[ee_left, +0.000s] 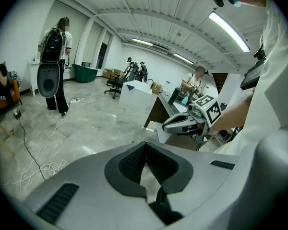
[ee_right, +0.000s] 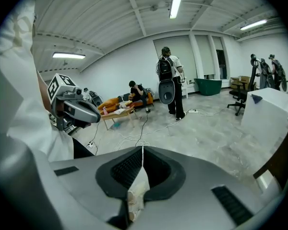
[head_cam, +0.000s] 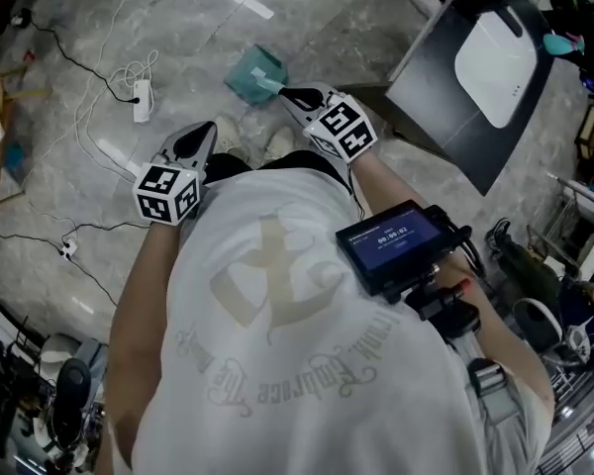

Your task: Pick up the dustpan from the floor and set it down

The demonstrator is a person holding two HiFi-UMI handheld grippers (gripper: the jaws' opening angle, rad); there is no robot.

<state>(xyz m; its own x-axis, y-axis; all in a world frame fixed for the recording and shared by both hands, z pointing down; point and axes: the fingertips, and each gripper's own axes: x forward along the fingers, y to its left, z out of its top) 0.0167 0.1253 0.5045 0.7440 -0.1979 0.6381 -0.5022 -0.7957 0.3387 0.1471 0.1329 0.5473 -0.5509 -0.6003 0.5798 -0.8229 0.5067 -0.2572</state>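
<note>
My right hand-held gripper (head_cam: 293, 95), jaws together and empty, hovers just beside the teal dustpan (head_cam: 252, 72) on the marble floor (head_cam: 178, 28); my left hand-held gripper (head_cam: 204, 133), nearer, is likewise closed on nothing.

Shirt (head_cam: 277, 364) print, upside down: "Embrace the", rest unclear. Screen (head_cam: 391, 237) digits blurred.

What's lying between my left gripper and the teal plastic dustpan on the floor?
Head view: only bare grey marble floor lies between the left gripper and the teal plastic dustpan; a white shoe sits just beside that stretch.
</note>
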